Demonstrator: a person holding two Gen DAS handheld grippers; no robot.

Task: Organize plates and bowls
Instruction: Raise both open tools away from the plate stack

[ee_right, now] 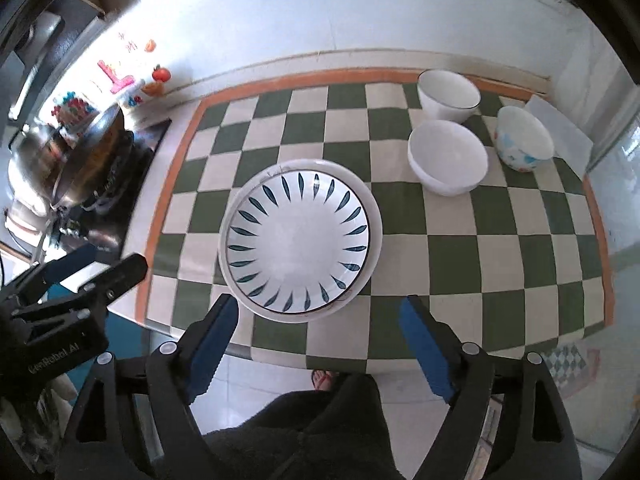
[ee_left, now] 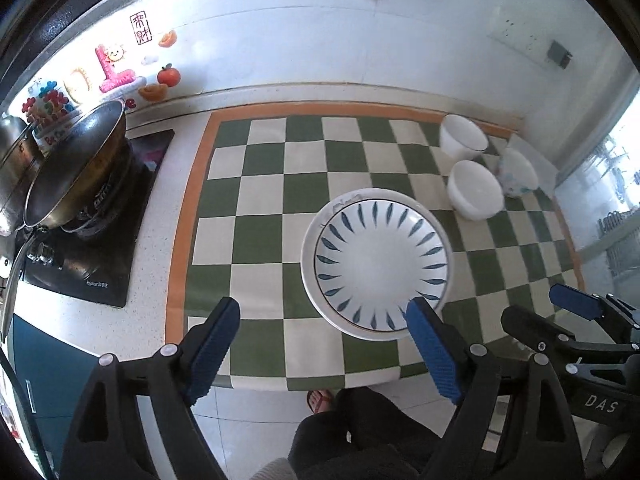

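1. White ceramic plates with blue leaf strokes (ee_right: 298,236) sit stacked mid-cloth on the bench (ee_left: 160,240); both grippers, left gripper (ee_left: 324,320) and right gripper (ee_right: 320,316), hang above, jaws apart and empty.
2. Next, probably nest the three white bowls (ee_right: 448,156): descend squarely, pinch one rim.
3. Steel wok (ee_left: 76,168) stands well left; nothing blocks the bowls.

At the lower right of the left wrist view, the right gripper (ee_left: 576,312) body carries white letters "DAS". At the lower left of the right wrist view, the left gripper (ee_right: 94,266) body reads "GenRobot.AI", partly blurred. The red seal sticker (ee_left: 141,29) at upper left bears Chinese characters, too small to read surely. The hob (ee_left: 100,280) brand mark is illegible.
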